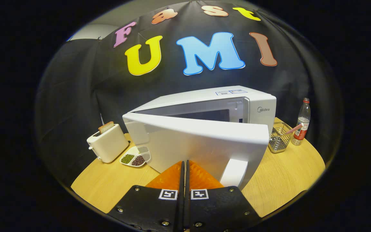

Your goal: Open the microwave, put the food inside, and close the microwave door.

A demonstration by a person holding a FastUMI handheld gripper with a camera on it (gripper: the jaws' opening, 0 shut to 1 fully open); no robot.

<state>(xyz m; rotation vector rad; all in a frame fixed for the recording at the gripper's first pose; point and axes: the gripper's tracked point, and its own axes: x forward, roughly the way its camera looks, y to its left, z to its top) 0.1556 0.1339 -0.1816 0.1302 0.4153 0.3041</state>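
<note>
The gripper (185, 162) has its jaws pressed together with only a thin dark slit between the fingers, and nothing is caught between them; their tips sit right at the smooth outer face of the microwave door (201, 145), though whether they touch it I cannot tell. The fingers have a ridged, diamond-patterned surface and widen back into flat plates with small screws and two square printed markers. The microwave (253, 100) is a boxy white appliance with glossy plastic panels and rounded corners, standing on a round counter (288, 174) of pale wood with fine grain. Its door, hinged on the left, stands partly open, swung out toward the fingers, so it hides most of the cavity; only a narrow dark wedge of the inside shows above the door's top edge. A chunky white handle (234, 172) runs down the door's free edge, its lower end cut off behind the gripper's plate. Left of the microwave stands a cream toaster (108, 143) with rounded edges and a slice of toast (106, 127) sticking up from its slot. Between toaster and microwave lies the food, a shallow white divided dish (135, 157) with green beans in one section and dark reddish beans in another; a third section looks empty. Right of the microwave is a wire basket (279, 140) and a clear plastic bottle (302, 122) with a red label.
</note>
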